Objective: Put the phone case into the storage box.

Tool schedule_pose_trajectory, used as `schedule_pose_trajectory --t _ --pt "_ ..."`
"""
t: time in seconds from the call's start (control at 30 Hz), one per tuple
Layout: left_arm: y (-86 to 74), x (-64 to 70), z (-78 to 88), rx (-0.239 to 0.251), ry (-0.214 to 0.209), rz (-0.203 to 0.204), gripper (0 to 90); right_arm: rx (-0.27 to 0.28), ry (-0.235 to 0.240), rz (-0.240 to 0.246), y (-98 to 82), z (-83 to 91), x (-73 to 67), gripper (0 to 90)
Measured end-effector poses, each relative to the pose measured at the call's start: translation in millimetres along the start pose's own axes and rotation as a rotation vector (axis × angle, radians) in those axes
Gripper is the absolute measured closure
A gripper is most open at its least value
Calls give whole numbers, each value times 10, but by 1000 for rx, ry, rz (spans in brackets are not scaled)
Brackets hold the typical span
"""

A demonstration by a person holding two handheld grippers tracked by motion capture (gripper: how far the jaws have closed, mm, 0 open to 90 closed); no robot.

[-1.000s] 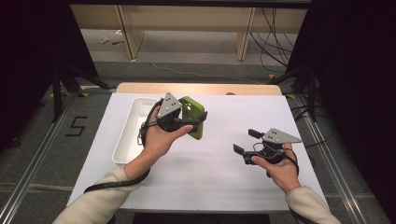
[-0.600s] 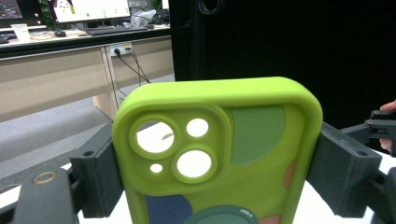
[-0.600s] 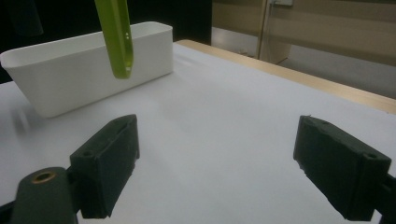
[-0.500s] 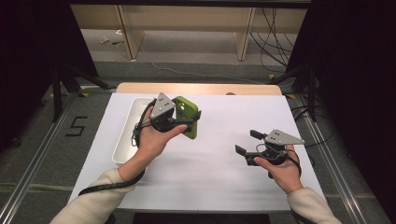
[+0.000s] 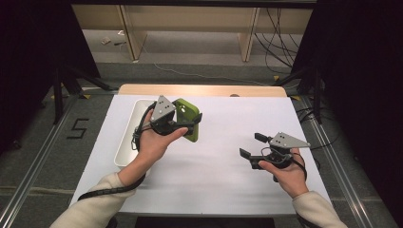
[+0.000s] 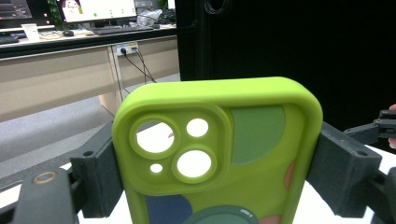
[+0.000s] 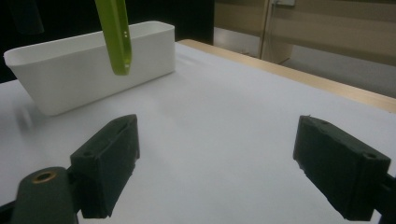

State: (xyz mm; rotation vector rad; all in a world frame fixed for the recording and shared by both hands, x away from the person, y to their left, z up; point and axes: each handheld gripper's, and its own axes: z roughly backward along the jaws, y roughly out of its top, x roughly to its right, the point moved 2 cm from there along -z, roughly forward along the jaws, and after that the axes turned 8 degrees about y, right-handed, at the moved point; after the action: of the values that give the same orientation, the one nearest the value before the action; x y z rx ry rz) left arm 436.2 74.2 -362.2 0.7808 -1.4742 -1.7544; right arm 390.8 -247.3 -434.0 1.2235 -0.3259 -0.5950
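Two tools are in play above the white tabletop [image 5: 209, 175]. The left tool [image 5: 183, 124] grips a lime-green phone case [image 5: 188, 118] by its two long edges, its jaws pressed against either side as the left gripper view shows [image 6: 219, 154], with the camera cut-outs at the upper end and the case standing roughly upright. It hangs in the air beside the white tray [image 5: 127, 137], close to the tray's near-right wall rather than over its inside; in the right gripper view the case [image 7: 116, 35] shows edge-on in front of the tray [image 7: 84, 65]. The right tool [image 5: 252, 146] sits low over the bare tabletop, well apart from the case, jaws wide with nothing between them. My reading is that the case is meant for the tray, or for a handover to the other tool. The soft, rounded rubbery edges could squirm or bow under the squeeze, so the case may twist or pop out if the grip tightens or the hand swings quickly. If lowered from here without moving farther over the tray, its bottom corner could catch the rim and tip the light tray or drop outside it. How much of the case's lower part the jaws cover is hidden.
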Motion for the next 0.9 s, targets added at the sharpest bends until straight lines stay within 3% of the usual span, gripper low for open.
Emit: schedule_pose_trajectory --t 0.9 --pt "61 -174 87 13 49 15 157 -6 -13 -5 -25 26 49 157"
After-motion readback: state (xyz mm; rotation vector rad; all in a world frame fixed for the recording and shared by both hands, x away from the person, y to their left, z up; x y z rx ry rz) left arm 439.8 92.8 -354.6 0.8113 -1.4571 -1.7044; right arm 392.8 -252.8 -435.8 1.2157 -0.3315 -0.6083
